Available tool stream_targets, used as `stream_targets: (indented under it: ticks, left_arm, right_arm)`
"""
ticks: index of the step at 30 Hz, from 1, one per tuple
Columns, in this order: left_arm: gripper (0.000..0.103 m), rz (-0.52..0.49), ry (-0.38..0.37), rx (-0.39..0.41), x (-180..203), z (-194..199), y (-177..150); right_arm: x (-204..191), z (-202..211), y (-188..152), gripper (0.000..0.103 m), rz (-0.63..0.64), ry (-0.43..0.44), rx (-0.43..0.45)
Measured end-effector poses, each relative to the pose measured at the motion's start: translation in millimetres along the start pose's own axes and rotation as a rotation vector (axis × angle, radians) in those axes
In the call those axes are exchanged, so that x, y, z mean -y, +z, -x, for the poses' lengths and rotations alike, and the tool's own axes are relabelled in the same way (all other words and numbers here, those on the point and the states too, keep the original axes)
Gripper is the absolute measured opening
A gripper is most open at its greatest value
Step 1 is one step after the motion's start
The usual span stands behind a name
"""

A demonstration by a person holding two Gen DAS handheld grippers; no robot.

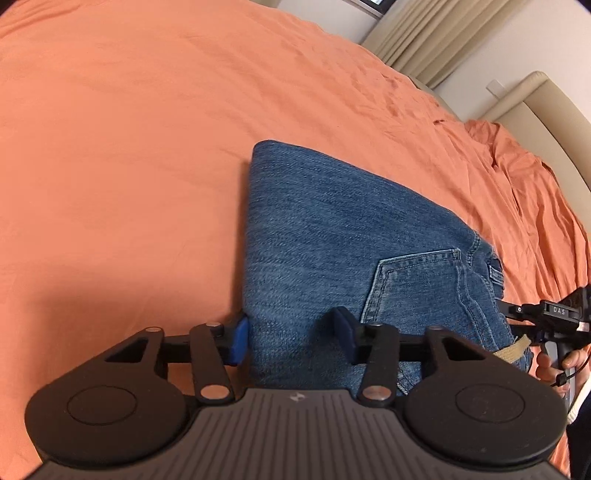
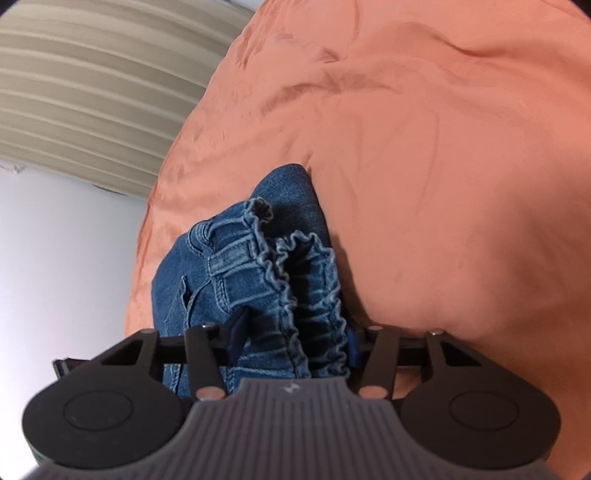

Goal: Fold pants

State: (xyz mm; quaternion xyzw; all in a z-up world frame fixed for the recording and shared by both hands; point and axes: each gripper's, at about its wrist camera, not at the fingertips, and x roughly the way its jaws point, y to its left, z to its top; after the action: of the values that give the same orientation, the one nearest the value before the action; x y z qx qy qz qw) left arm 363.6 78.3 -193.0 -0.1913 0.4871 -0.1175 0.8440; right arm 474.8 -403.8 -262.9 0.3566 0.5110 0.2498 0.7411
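Folded blue jeans (image 1: 332,236) lie on the orange bed sheet (image 1: 129,147), back pocket up. My left gripper (image 1: 291,338) is open, its blue pads (image 1: 240,338) straddling the near left edge of the folded jeans. My right gripper shows at the right edge of the left wrist view (image 1: 517,314), at the waistband end. In the right wrist view the jeans' elastic ruffled waistband (image 2: 295,280) fills the gap of my right gripper (image 2: 295,339), whose jaws stand wide apart on either side of the denim without pinching it.
The orange sheet (image 2: 443,147) covers the whole bed, with wrinkles toward the far right (image 1: 517,166). A beige headboard (image 1: 546,103) and curtains (image 1: 436,33) stand behind. A wall and beige curtain (image 2: 92,92) lie past the bed edge.
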Motion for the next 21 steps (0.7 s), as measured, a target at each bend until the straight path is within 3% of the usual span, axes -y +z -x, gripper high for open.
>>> stream_targets:
  ticks: [3,5,7,14,21]
  left_arm:
    - [0.036,-0.018,0.011,-0.001,1.6,1.4,-0.6]
    - [0.021,-0.005,0.000,0.000,-1.0,4.0,-1.1]
    - [0.014,0.001,-0.013,0.001,-3.1,6.3,-0.8]
    - [0.008,-0.010,0.017,0.037,9.0,23.0,1.3]
    - [0.007,-0.023,0.012,0.097,17.2,68.3,-2.7]
  right_arm:
    - [-9.4,1.9,-2.6,0.037,0.046,-0.024,0.013]
    - [-17.5,5.0,-4.7,0.033,0.075,-0.048,0.025]
    - [-27.9,6.8,-5.4,0.029,0.110,-0.078,0.034]
    - [-66.6,25.4,-8.2,0.022,0.196,-0.165,0.054]
    - [-137.9,50.6,-18.6,0.020,0.321,-0.189,0.090]
